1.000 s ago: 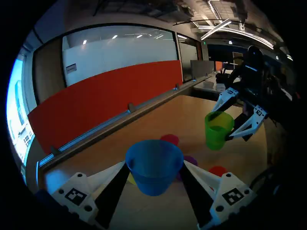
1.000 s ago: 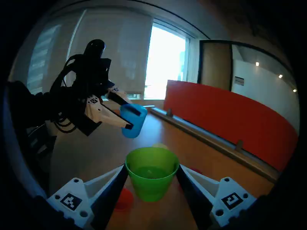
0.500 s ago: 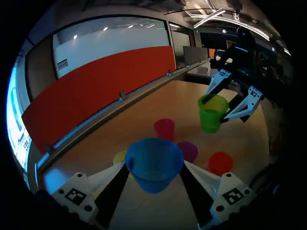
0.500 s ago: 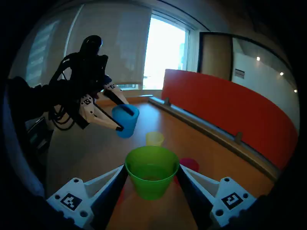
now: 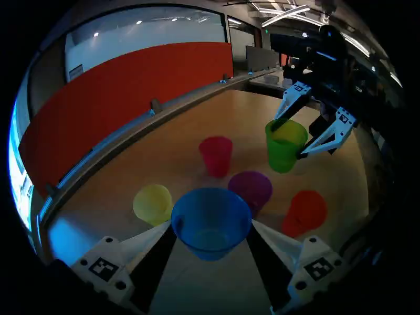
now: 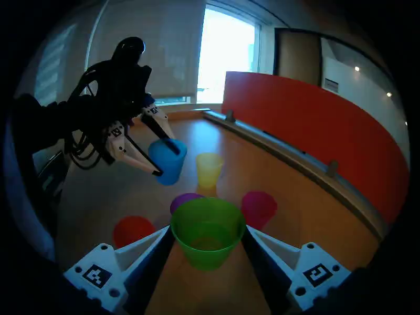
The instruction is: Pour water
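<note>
fingers [image 5: 137,245] clamp blue cup [image 5: 211,223], green cup [image 6: 207,239], near-empty.

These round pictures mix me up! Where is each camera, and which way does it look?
Left gripper view: rides the left tongs, looking across the table past its blue cup toward the right tongs; own fingers at the bottom.
Right gripper view: rides the right tongs, looking back over its green cup at the left tongs; own fingers at the bottom.
Shared: both tongs, both held cups, yellow cup, pink cup, purple cup, orange cup.
</note>
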Demonstrator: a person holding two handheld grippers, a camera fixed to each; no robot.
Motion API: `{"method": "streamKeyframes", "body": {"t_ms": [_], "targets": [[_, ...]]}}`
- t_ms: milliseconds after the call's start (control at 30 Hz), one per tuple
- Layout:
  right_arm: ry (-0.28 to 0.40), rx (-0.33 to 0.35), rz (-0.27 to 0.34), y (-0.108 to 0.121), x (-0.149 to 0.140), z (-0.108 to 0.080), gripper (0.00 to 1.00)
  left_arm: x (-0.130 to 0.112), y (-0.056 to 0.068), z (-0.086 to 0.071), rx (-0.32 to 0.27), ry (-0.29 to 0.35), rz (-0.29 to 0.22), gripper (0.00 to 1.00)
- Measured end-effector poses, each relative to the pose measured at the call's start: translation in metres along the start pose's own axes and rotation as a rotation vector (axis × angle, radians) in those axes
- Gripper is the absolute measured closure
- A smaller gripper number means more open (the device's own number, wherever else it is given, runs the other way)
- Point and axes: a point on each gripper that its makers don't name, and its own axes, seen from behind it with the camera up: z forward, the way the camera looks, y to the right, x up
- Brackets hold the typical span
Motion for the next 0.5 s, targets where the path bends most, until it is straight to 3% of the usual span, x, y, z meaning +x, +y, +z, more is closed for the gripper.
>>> {"method": "streamKeyframes", "body": {"t_ms": [500], "targets": [[-0.059,-0.005,0.020,0.010,-0.032,0.017,0.09,-0.029,0.001,0.031,-0.025,-0.061,0.006,0.13]]}}
